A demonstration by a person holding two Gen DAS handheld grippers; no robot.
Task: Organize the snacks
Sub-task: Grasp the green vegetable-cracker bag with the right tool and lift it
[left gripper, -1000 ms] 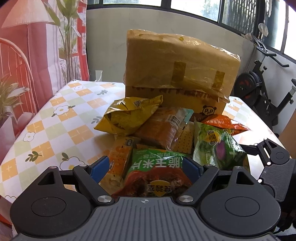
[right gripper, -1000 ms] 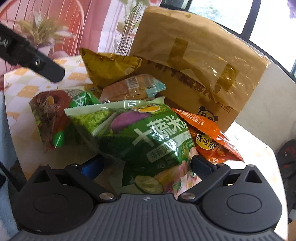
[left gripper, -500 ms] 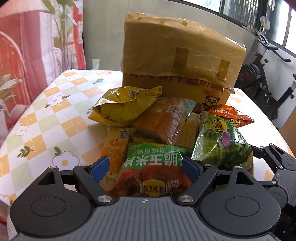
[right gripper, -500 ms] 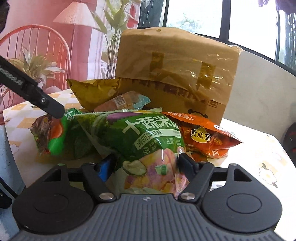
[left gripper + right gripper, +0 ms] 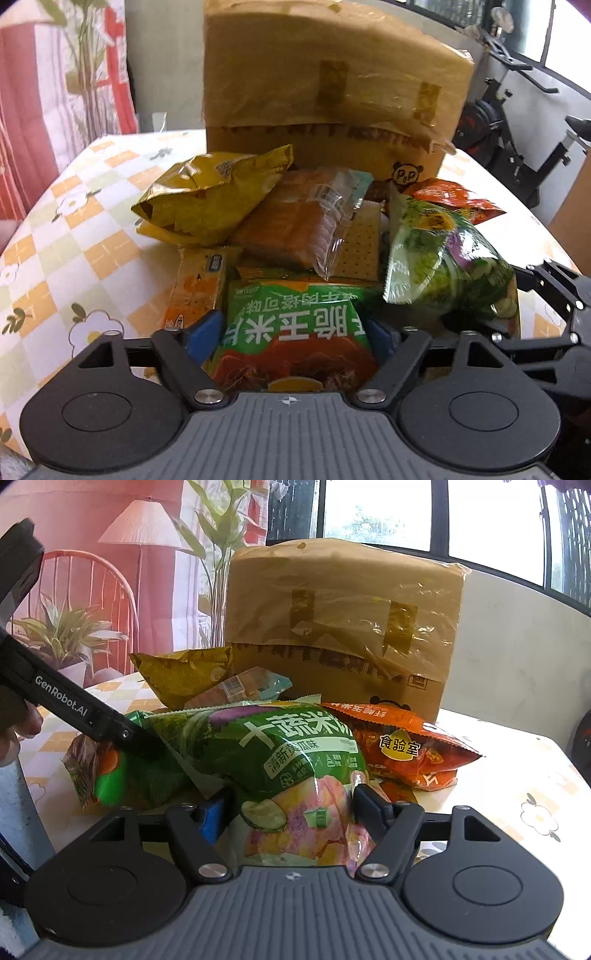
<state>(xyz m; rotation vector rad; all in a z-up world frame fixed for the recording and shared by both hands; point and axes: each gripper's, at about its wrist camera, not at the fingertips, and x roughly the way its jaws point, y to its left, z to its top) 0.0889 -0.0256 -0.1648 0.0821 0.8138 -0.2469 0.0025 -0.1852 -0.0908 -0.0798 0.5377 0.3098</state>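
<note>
A heap of snack bags lies on the checked tablecloth in front of a taped cardboard box (image 5: 332, 92). My left gripper (image 5: 291, 332) is closing, and its blue pads touch both sides of a green and red corn snack bag (image 5: 295, 332). My right gripper (image 5: 291, 812) is also closing and pinches the lower end of a green vegetable cracker bag (image 5: 280, 746), which crumples at the pads. That bag (image 5: 443, 266) shows at the right of the left wrist view. One of the left gripper's fingers (image 5: 110, 727) rests across the corn snack bag (image 5: 110, 775).
Behind lie a yellow bag (image 5: 207, 199), a clear pack of brown biscuits (image 5: 295, 229), an orange cracker pack (image 5: 199, 288) and an orange-red bag (image 5: 402, 746). The table (image 5: 92, 221) has bare cloth at the left. An exercise bike (image 5: 517, 122) stands beyond the right edge.
Both pairs of jaws have narrowed onto their bags. The left gripper has sunk closer to the heap. The right gripper has rolled level with the green cracker bag between its fingers.
</note>
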